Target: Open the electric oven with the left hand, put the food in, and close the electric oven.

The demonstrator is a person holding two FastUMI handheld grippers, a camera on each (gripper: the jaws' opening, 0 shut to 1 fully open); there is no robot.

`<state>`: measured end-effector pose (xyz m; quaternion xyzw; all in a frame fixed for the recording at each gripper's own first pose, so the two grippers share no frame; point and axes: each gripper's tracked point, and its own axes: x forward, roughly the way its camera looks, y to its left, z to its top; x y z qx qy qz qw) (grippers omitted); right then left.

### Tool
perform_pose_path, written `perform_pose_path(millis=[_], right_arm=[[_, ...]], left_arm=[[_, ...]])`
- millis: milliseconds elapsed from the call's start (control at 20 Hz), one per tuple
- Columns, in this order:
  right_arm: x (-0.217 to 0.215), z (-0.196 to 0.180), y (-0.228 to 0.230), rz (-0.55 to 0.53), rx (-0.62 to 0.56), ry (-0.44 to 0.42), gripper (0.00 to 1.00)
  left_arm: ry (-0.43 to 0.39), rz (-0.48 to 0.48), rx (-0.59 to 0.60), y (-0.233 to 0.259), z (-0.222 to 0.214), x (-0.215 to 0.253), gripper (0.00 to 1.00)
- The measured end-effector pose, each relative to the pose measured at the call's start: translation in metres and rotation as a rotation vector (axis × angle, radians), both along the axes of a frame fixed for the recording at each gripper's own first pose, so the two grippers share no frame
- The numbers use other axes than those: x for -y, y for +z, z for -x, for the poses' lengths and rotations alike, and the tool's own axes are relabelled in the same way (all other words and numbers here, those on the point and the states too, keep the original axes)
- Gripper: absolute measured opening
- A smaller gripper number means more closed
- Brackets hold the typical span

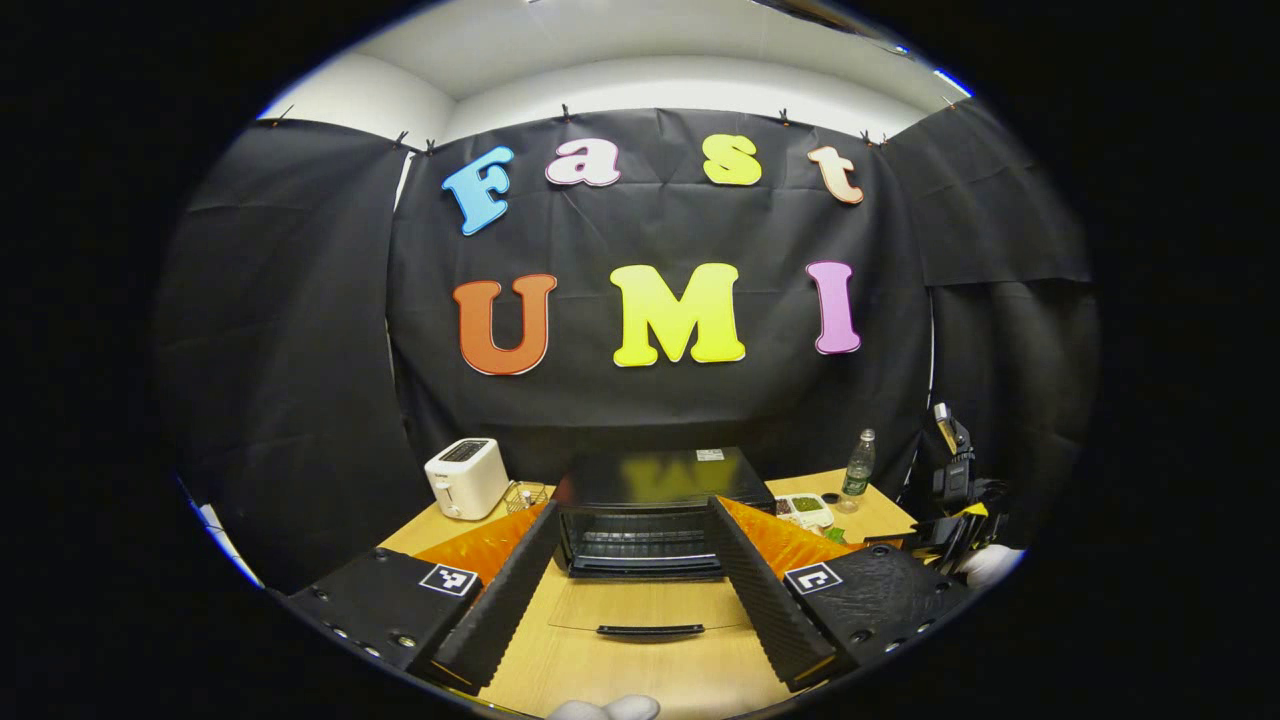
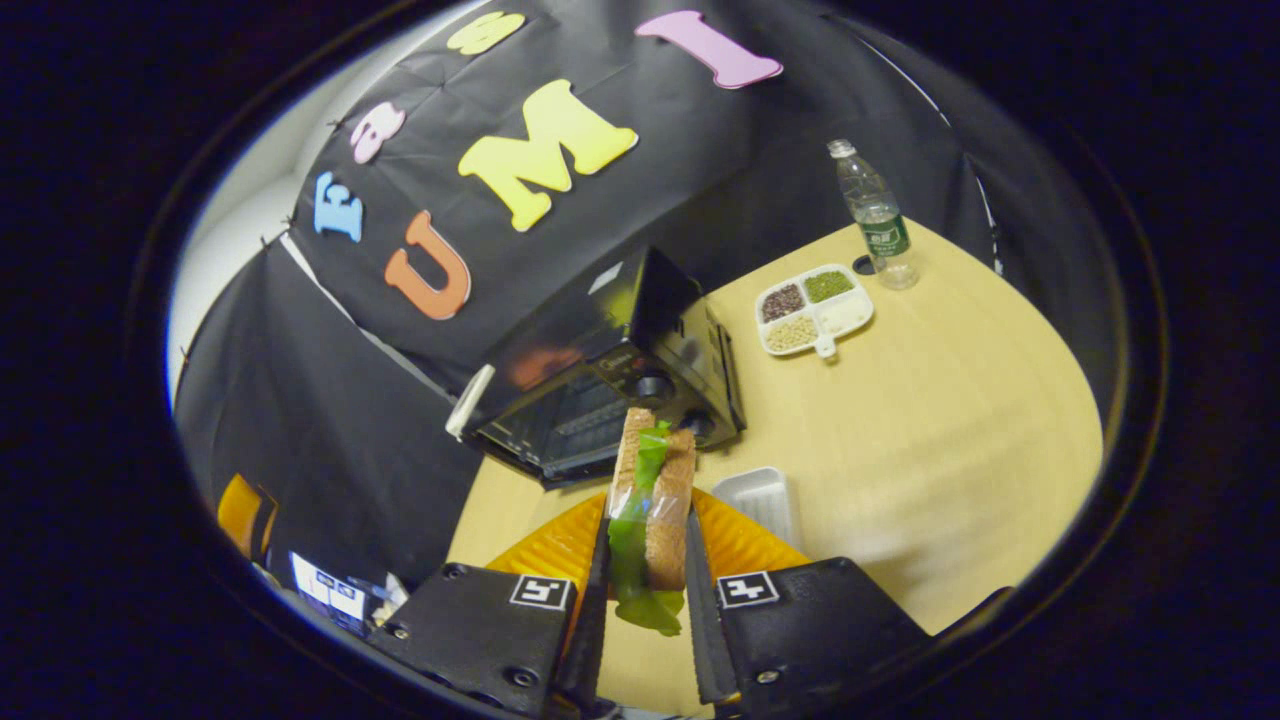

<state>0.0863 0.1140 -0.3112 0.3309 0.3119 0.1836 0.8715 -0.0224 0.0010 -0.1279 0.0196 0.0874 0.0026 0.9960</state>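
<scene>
The jaws of the left gripper [image 1: 640, 585] stand wide apart with nothing between them, framing the electric oven [image 1: 648, 510] straight ahead on the wooden table [image 1: 690, 670]. In the left gripper view the oven door [image 1: 650, 615] lies folded down flat toward the camera, its dark handle [image 1: 650, 631] nearest, and the rack inside the cavity is bare. A white toaster [image 1: 466, 478] stands to the oven's left with a small wire basket [image 1: 527, 494] beside it; to its right sit a divided tray [image 1: 806, 509] and a water bottle [image 1: 858, 465].

In the right gripper view the jaws of the right gripper [image 2: 648, 570] are closed on the food, a sandwich [image 2: 652, 505] with green lettuce hanging from it, held on edge between both fingers and lifted clear of the table. The oven sits just beyond the sandwich, tilted in this view, its cavity facing the gripper. A small white dish [image 2: 760, 500] lies on the table just right of the sandwich, and the divided tray and bottle are well beyond it.

The opening step looks done; the step in hand is carrying the food in. The next move calls for the right gripper to level out, line the sandwich up with the cavity above the lowered door, set it on the rack and let go. Then the left gripper has the door to swing up.
</scene>
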Motion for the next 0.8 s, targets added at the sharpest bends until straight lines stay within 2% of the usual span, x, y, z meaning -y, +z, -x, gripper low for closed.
perform_pose_path(millis=[200, 450, 650, 800], right_arm=[[-0.041, -0.003, 0.0, -0.105, 0.017, -0.083, 0.39], [-0.093, -0.022, -0.023, -0.276, -0.009, -0.169, 0.39], [-0.128, -0.055, -0.041, -0.321, 0.008, -0.208, 0.36], [-0.149, -0.083, -0.05, -0.347, 0.001, -0.241, 0.39]], left_arm=[[-0.03, -0.013, -0.012, -0.005, 0.011, -0.014, 0.96], [-0.073, -0.036, -0.037, -0.018, 0.019, -0.016, 0.96], [-0.086, -0.038, -0.049, -0.028, 0.021, -0.017, 0.96], [-0.09, -0.039, -0.054, -0.035, 0.02, -0.02, 0.96]])
